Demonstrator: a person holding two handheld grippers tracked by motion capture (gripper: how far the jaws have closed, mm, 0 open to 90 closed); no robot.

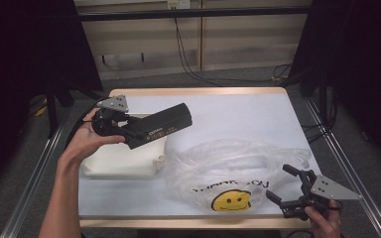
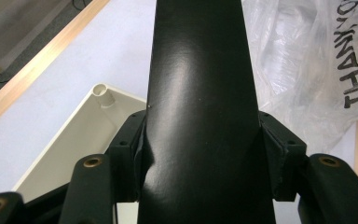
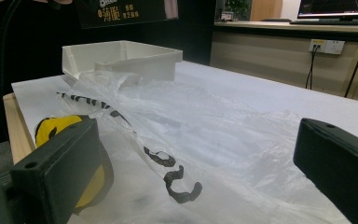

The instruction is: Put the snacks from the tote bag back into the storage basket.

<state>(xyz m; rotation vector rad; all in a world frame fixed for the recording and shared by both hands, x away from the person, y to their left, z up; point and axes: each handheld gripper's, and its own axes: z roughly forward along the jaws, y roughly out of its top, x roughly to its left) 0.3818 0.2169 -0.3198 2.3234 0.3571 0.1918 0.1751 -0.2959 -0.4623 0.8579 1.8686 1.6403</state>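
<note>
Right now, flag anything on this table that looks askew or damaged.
Nothing looks damaged or spilled. The plastic bag lies crumpled on the table, its print upside down in the high view. The left gripper holds the black box tilted above the white tray.

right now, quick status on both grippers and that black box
Left gripper clamped on the black box, raised above the white tray. Right gripper open, empty, at the plastic bag. Nothing blocking.

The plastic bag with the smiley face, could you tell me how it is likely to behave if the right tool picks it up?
The plastic bag lies crumpled in thin clear folds, so it will probably flop and sag. It looks light and may slide on the smooth white table. The open right tool would likely pinch just one layer.
</note>
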